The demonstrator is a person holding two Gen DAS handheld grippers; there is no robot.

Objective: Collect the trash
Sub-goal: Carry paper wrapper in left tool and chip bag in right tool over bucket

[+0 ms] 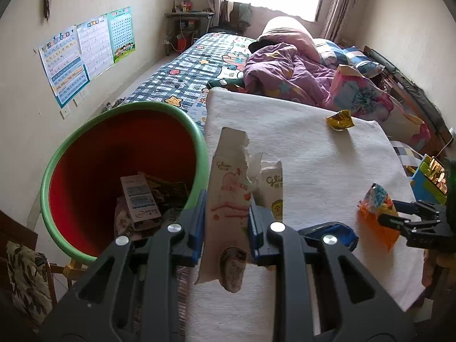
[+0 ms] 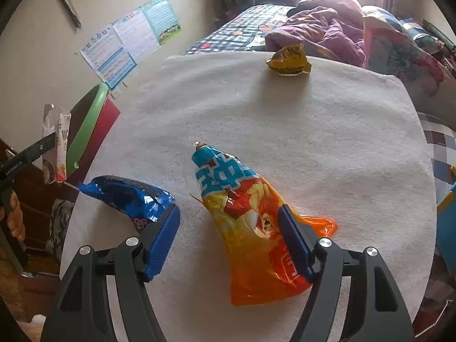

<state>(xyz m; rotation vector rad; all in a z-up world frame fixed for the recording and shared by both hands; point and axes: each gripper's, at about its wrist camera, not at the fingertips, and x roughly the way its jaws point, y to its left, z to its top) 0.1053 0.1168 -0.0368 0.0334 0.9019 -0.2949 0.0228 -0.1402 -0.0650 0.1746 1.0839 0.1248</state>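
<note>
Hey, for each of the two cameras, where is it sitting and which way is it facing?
Left wrist: on the left gripper, looking down its fingers at a torn carton they clamp, bin left of it.
Right wrist: on the right gripper, looking down at an orange bag between open jaws; a hand shows at left.
Shared: carton, bin, orange bag, blue bag, yellow wrapper, white mat.

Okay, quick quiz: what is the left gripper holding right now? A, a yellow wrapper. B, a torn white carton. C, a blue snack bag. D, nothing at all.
B: in the left wrist view the left gripper is shut on the torn white carton, beside the green-rimmed bin, while the blue snack bag and yellow wrapper lie on the white cloth.
</note>
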